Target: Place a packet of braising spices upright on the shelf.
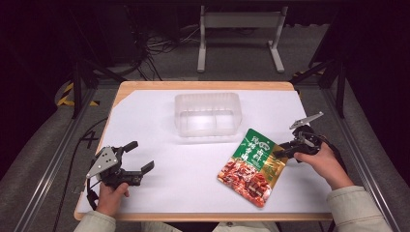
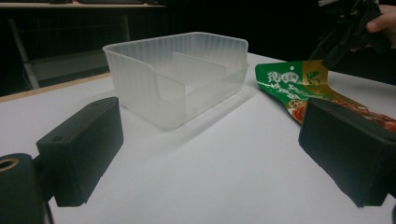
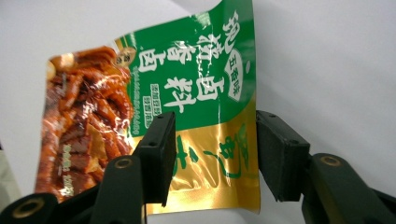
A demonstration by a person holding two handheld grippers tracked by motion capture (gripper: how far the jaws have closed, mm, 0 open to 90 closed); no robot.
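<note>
White sheet over a wooden table (image 1: 203, 86), dark floor and cables beyond. Early in the job, by the look of it: sauce packet (image 1: 252, 166) lying flat on the sheet, near the clear plastic bin (image 1: 208, 114) but outside it, toward the right front. Bin standing empty, a divider visible through its frosted walls. Right gripper (image 1: 282, 151) reaching the packet's gold corner, jaws parted on either side of that edge, not yet closed on it as seen in the right gripper view. Left gripper (image 1: 137, 157) resting well apart at the left front, jaws spread wide, holding nothing. Left to do, probably: pinching, lifting, placing in the bin. Packet glossy, green on top with white lettering, red braised-meat photo below, slightly crinkled, thin and floppy.
</note>
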